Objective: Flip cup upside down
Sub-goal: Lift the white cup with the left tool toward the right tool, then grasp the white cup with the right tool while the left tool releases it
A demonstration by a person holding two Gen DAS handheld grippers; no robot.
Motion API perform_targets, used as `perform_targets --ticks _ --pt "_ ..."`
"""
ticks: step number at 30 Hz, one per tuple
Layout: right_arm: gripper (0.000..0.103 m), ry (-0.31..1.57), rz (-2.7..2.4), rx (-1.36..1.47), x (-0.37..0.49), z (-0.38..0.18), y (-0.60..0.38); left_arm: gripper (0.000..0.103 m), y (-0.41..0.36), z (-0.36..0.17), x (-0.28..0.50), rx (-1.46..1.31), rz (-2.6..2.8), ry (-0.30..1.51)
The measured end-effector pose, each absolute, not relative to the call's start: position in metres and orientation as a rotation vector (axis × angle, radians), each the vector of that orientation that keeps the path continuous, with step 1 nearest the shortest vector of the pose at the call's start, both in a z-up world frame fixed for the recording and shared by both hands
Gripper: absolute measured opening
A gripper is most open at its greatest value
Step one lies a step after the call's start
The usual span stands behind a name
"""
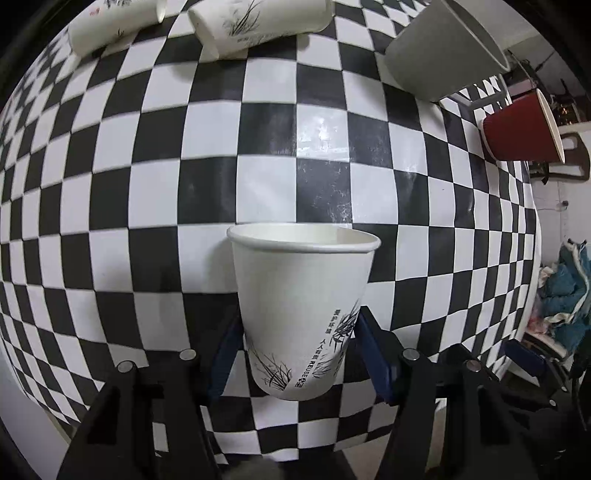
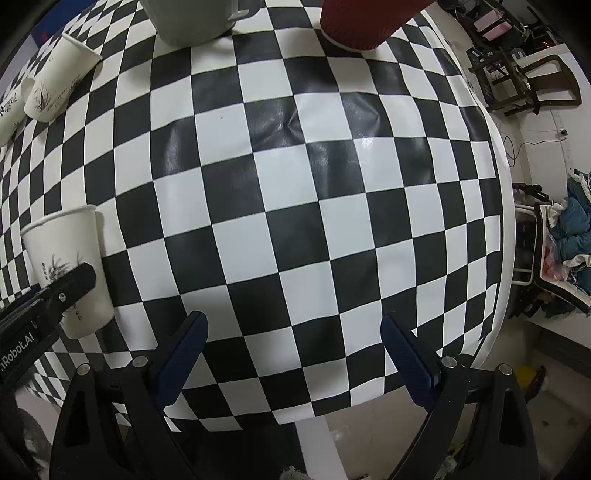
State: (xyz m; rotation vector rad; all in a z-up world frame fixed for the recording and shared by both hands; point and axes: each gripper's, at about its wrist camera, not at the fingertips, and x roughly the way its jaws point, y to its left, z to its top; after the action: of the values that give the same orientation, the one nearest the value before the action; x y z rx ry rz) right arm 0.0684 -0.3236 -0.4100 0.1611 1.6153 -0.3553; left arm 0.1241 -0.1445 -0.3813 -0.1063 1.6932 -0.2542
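Evidently the grasp is made and the turn itself is what stands next: the white paper cup (image 1: 303,314) with the ink-grass print sits mouth-up between the left tongs (image 1: 301,354), whose blue pads (image 1: 373,360) press its lower wall on both sides. Whether its base touches the checkered surface (image 1: 258,147) or hangs just above it I cannot tell from the left wrist view; in the right wrist view the same cup (image 2: 70,273) appears upright near the surface's near-left edge with a black arm of the left tool across its wall. The next move, as I judge it, calls for a lift clear of the cloth, a half roll of the wrist so the rim faces down, and a level lowering so the rim lands flat. A thin paper wall held low may flex or slip during the roll, so the squeeze should be firm without crushing. The right tongs (image 2: 293,356) stand wide apart and hold nothing, above open checkered cloth. Farther off, two more printed paper cups (image 1: 255,29) lie on their sides, with a grey cup (image 1: 443,55) and a red cup (image 1: 521,129) beyond.
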Motion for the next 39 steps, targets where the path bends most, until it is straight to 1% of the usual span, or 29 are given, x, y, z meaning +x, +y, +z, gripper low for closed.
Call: perform_targets --ticks 1,2,3,4,5,7,9,13,15,17,20,22,24,28,29,30,32,33,35,36,37,39 --pt "0.096 1.612 -0.356 0.162 0.068 -0.409 -0.324 0.059 -0.142 -0.382 0.125 -0.117 -0.252 1.702" --pt "0.096 1.609 -0.358 0.165 0.070 -0.406 -0.322 0.063 -0.140 -0.382 0.125 -0.118 -0.253 1.700" --pt "0.096 1.607 -0.359 0.170 0.071 -0.404 -0.321 0.072 -0.137 -0.381 0.124 -0.109 -0.247 1.697" --pt "0.096 1.603 -0.358 0.176 0.071 -0.403 -0.322 0.076 -0.137 -0.381 0.124 -0.104 -0.242 1.692" --pt "0.096 1.601 -0.357 0.178 0.071 -0.401 -0.321 0.083 -0.136 -0.379 0.123 -0.105 -0.242 1.684" --pt "0.096 1.591 -0.358 0.184 0.069 -0.397 -0.322 0.088 -0.134 -0.372 0.121 -0.106 -0.246 1.674" --pt "0.096 1.587 -0.354 0.191 0.068 -0.394 -0.322 0.095 -0.130 -0.362 0.120 -0.112 -0.247 1.653" --pt "0.096 1.573 -0.329 0.216 0.063 -0.377 -0.324 0.096 -0.113 -0.331 0.119 -0.116 -0.218 1.574" --pt "0.096 1.556 -0.308 0.211 0.061 -0.363 -0.325 0.099 -0.100 -0.312 0.116 -0.115 -0.198 1.517" --pt "0.096 1.534 -0.282 0.185 0.062 -0.349 -0.321 0.102 -0.085 -0.293 0.114 -0.104 -0.170 1.452" --pt "0.096 1.504 -0.189 0.074 0.069 -0.326 -0.302 0.103 -0.060 -0.269 0.107 -0.043 -0.083 1.313" --pt "0.096 1.482 -0.114 -0.093 0.076 -0.312 -0.278 0.103 -0.049 -0.263 0.102 -0.010 -0.019 1.246" --pt "0.096 1.463 -0.044 -0.294 0.081 -0.304 -0.248 0.103 -0.036 -0.266 0.095 0.006 0.033 1.218" --pt "0.096 1.375 0.138 -0.859 0.078 -0.313 -0.172 0.103 -0.013 -0.292 0.084 0.033 0.121 1.268" --pt "0.096 1.327 0.200 -1.036 0.072 -0.320 -0.152 0.103 -0.006 -0.303 0.080 0.032 0.146 1.293" --pt "0.096 1.296 0.239 -1.148 0.068 -0.326 -0.141 0.103 -0.006 -0.312 0.077 0.025 0.159 1.311" --pt "0.096 1.190 0.366 -1.482 0.047 -0.350 -0.113 0.103 -0.001 -0.329 0.071 0.015 0.192 1.347" --pt "0.096 1.152 0.404 -1.591 0.042 -0.357 -0.107 0.103 -0.004 -0.338 0.070 0.018 0.207 1.357" --pt "0.096 0.983 0.531 -1.930 0.017 -0.384 -0.100 0.103 -0.004 -0.348 0.065 0.017 0.224 1.380" --pt "0.095 0.928 0.574 -2.027 0.011 -0.392 -0.100 0.103 -0.003 -0.353 0.063 0.013 0.229 1.389" --pt "0.094 0.816 0.669 -2.183 -0.002 -0.405 -0.104 0.103 -0.001 -0.355 0.060 0.005 0.233 1.397" --pt "0.092 0.713 0.760 -2.343 -0.010 -0.419 -0.105 0.103 0.002 -0.359 0.055 -0.011 0.238 1.408"
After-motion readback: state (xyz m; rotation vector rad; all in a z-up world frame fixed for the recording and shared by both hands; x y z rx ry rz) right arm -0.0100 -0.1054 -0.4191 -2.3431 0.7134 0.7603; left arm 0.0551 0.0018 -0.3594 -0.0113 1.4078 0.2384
